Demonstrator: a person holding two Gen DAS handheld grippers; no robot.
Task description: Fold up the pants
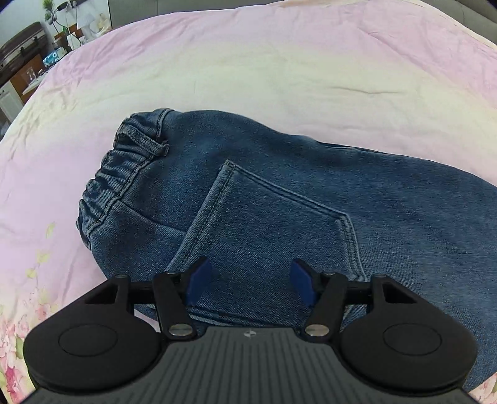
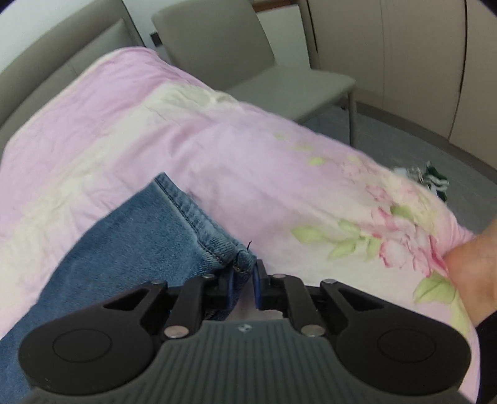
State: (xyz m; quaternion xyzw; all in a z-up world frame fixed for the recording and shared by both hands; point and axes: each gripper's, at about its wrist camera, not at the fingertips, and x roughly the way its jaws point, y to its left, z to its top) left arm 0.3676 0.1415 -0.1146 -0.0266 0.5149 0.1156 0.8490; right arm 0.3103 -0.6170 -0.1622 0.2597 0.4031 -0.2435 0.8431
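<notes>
A pink bedspread (image 1: 279, 62) with a cream band and pink flowers at its edge covers the bed. Past it in the right wrist view stands a grey chair (image 2: 223, 52) before beige wall panels (image 2: 388, 46), with a green-and-white bundle (image 2: 435, 181) on the grey floor (image 2: 388, 146). In the left wrist view a plant (image 1: 51, 12) stands above wooden furniture (image 1: 21, 52).

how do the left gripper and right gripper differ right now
The left gripper is open, jaws wide apart, gripping nothing; the right gripper is shut on the jeans' leg hem. The left is over the back pocket near the waistband; the right is at the leg's end. Both have blue pads on black fingers.
</notes>
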